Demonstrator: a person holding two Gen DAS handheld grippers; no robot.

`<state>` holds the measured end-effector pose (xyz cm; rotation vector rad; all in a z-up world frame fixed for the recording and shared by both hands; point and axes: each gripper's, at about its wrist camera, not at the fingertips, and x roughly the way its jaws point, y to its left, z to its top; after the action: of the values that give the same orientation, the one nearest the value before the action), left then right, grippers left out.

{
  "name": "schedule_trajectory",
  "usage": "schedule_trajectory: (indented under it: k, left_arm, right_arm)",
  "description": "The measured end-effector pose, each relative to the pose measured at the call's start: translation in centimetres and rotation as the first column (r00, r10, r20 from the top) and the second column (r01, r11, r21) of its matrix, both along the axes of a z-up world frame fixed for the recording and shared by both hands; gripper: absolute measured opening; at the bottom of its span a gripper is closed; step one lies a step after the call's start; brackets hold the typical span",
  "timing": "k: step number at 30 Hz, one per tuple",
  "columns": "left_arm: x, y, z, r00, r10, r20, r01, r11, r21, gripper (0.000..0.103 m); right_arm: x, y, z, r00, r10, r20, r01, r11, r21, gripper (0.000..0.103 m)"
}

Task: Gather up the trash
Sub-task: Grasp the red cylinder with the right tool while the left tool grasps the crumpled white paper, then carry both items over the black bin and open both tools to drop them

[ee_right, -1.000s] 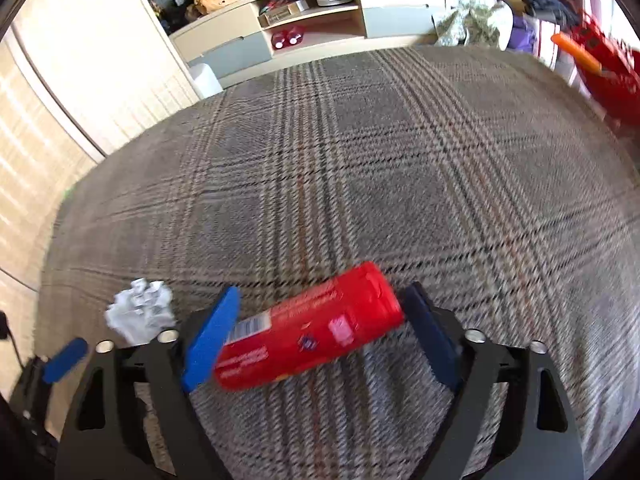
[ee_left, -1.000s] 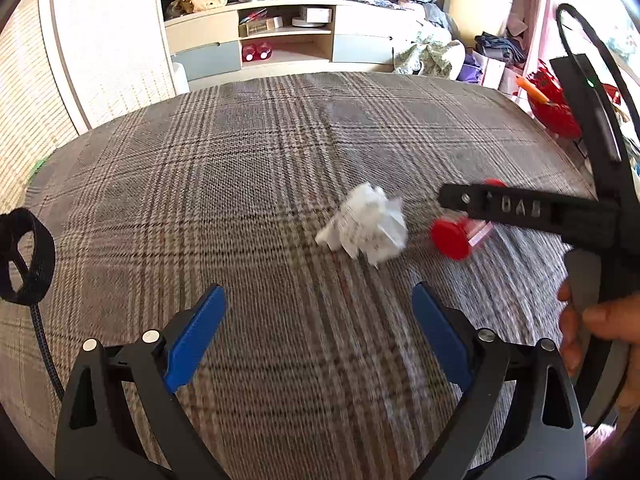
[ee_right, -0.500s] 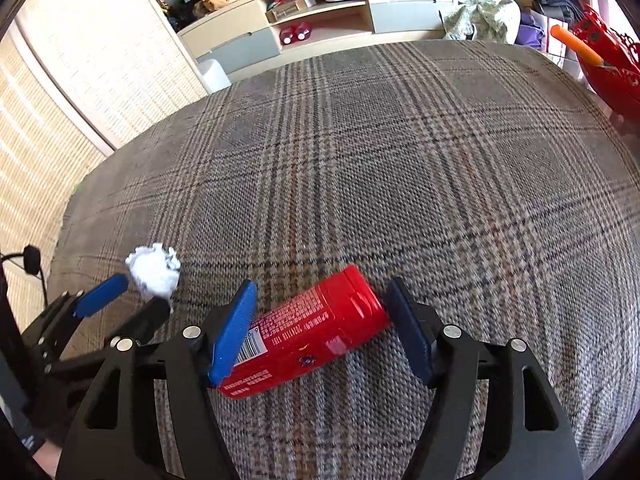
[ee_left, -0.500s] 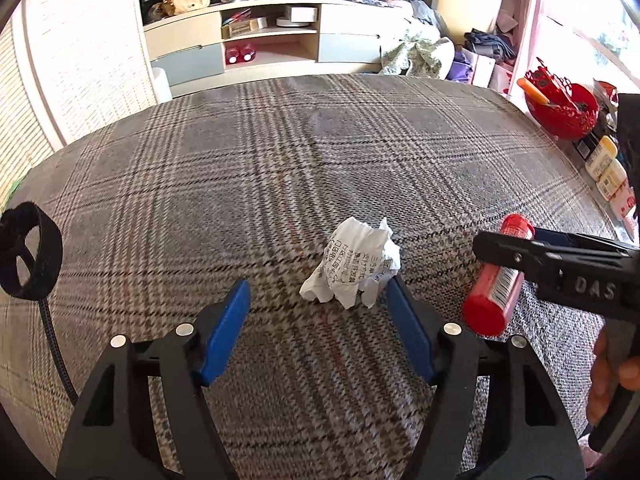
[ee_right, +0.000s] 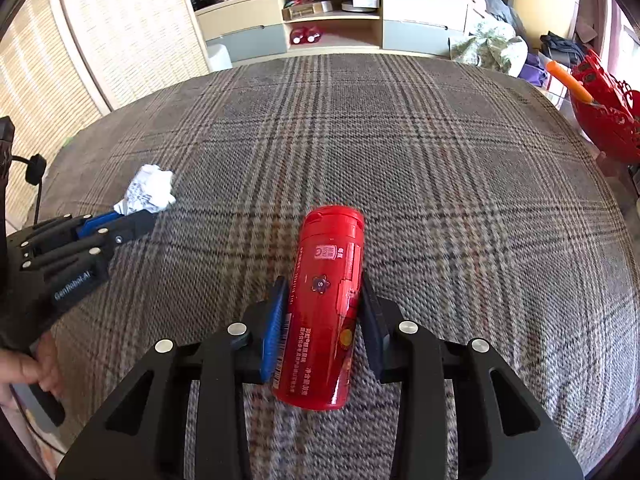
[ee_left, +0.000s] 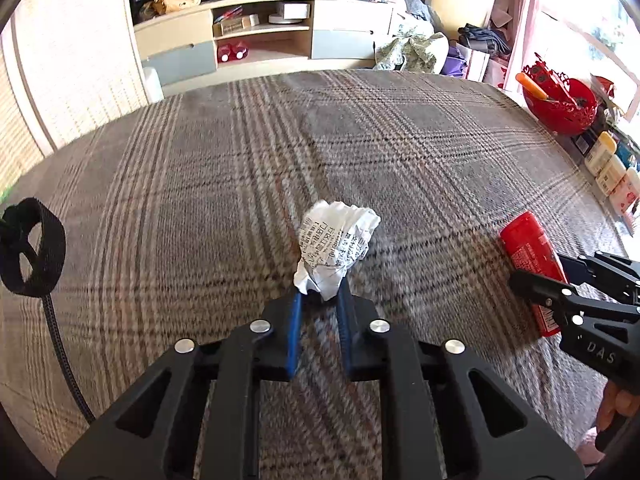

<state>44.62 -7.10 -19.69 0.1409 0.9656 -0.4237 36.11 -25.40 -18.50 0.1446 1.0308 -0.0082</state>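
A crumpled white paper ball [ee_left: 335,243] with printed text is pinched between the blue pads of my left gripper [ee_left: 319,300], just above the plaid cover [ee_left: 200,184]. It also shows at the left of the right wrist view [ee_right: 149,193]. A red plastic bottle [ee_right: 325,304] lies lengthwise between the fingers of my right gripper [ee_right: 323,292], which is shut on it. The bottle also shows at the right of the left wrist view [ee_left: 530,256], held by the right gripper [ee_left: 568,292].
A red basket [ee_left: 560,100] with an orange item stands off the right edge, with small bottles [ee_left: 608,172] beside it. A TV cabinet [ee_left: 264,36] and a heap of clothes [ee_left: 412,52] lie beyond the far edge. A woven screen [ee_right: 120,32] stands left.
Both grippers closed: the left shut on the paper ball, the right shut on the red bottle, which turned from lying crosswise to lengthwise between the fingers.
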Motion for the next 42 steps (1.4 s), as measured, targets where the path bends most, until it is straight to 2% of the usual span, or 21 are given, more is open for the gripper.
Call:
schedule_trajectory:
  k: [5,12,19,24,28,32,37,42]
  left_arm:
    - [-3.5,1.3,0.3,1.000,0.017,-0.010,-0.017,0.999,0.029,0.010]
    - [-11.4,3.1,0.3,0.998,0.062,-0.023,-0.062,0.998,0.001,0.010]
    - [-19.7,3.1,0.6,0.996,0.080,-0.048,-0.083,0.994,-0.066,0.010]
    - [-24.6,2.4,0.8,0.997,0.067,-0.044,-0.070,0.995,-0.072,0.010]
    - [-27.6,1.7,1.3,0.998,0.063,-0.014,-0.064,0.995,-0.074,0.010]
    - [-30.3,1.2,0.9,0.998,0.062,-0.020,-0.063,0.995,-0.075,0.010]
    - [-33.3,0.9,-0.8,0.997,0.062,-0.043,-0.066,0.995,-0.076,0.010]
    - [-34.7,0.8,-3.0,0.995,0.063,-0.076,-0.069,0.995,-0.075,0.010]
  right_arm:
    - [-2.6,-0.1,0.2,0.999,0.028,-0.018,-0.026,0.998,0.061,0.035]
    - [-9.3,0.8,0.4,0.997,0.072,-0.022,-0.069,0.991,0.117,0.035]
    - [-15.2,0.5,0.6,0.996,0.083,-0.016,-0.081,0.990,0.112,0.035]
    - [-19.0,-0.1,0.8,0.996,0.086,-0.017,-0.084,0.992,0.095,0.035]
    - [-21.8,-0.9,0.8,0.997,0.081,-0.006,-0.081,0.992,0.095,0.035]
    - [-23.8,-1.5,0.1,0.997,0.074,-0.005,-0.074,0.992,0.101,0.035]
    - [-26.0,-1.3,-1.0,0.996,0.088,-0.014,-0.086,0.991,0.105,0.035]
    - [-27.3,-1.1,-2.9,0.996,0.087,-0.036,-0.082,0.989,0.123,0.035]
